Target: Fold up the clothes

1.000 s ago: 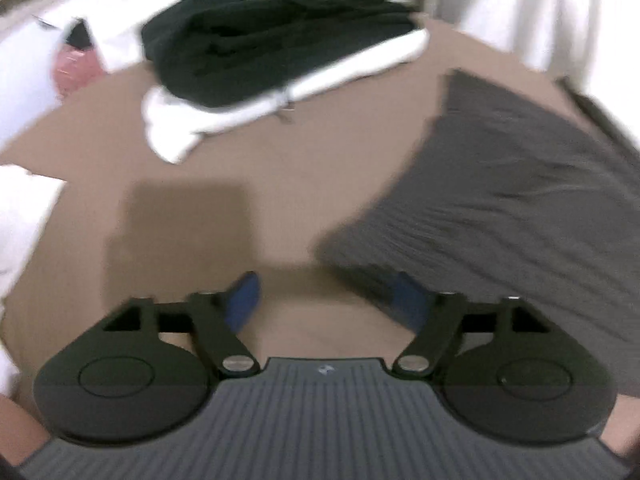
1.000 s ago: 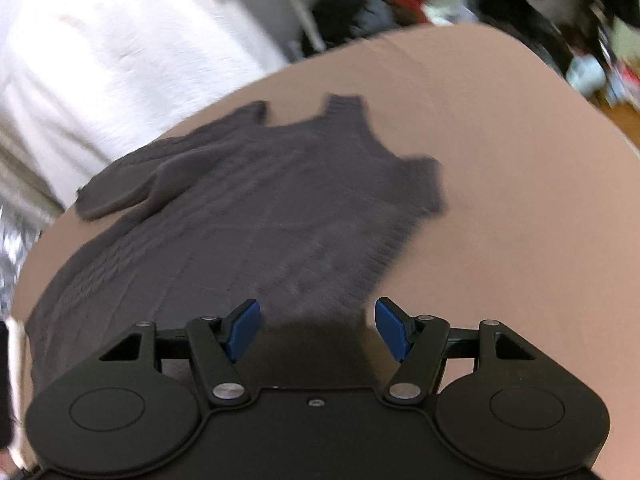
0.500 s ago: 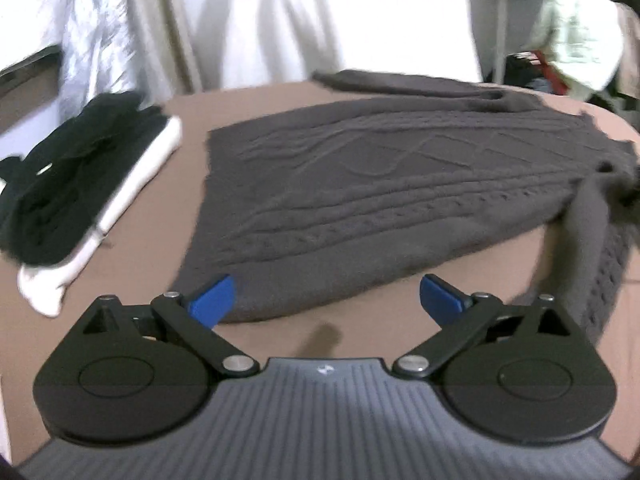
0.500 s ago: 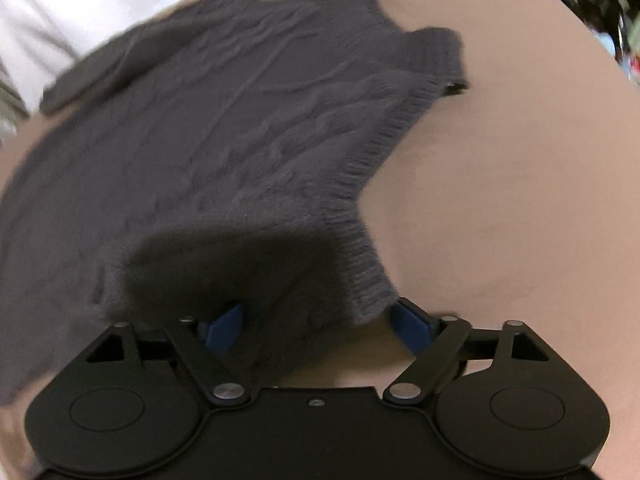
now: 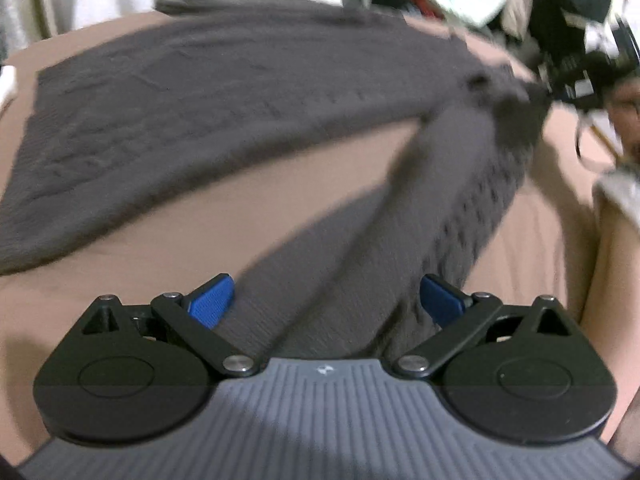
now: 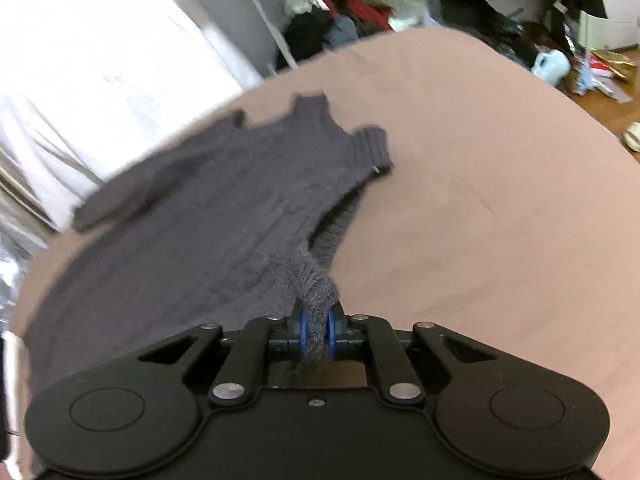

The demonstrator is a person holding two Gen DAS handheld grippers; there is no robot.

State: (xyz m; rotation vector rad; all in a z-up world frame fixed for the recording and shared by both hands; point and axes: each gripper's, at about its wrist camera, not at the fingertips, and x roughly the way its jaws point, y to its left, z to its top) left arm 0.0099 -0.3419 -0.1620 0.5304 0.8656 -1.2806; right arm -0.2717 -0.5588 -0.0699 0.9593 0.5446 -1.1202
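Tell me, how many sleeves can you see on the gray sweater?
2. One sleeve lies between the open left hand-held gripper's fingers. The other sleeve stretches toward the bed's far edge. Its cuff may be partly hidden.

Brown cover (image 6: 480, 200) spans the work surface, smooth and bare on the right half of the right wrist view. White fabric (image 6: 100, 80) fills the upper left behind it. Clutter of clothes (image 6: 340, 20) sits at top centre: pale green, red and dark items, blurred. Light blue jug (image 6: 552, 65) stands on the wooden floor (image 6: 600, 100) at upper right, among scattered litter.
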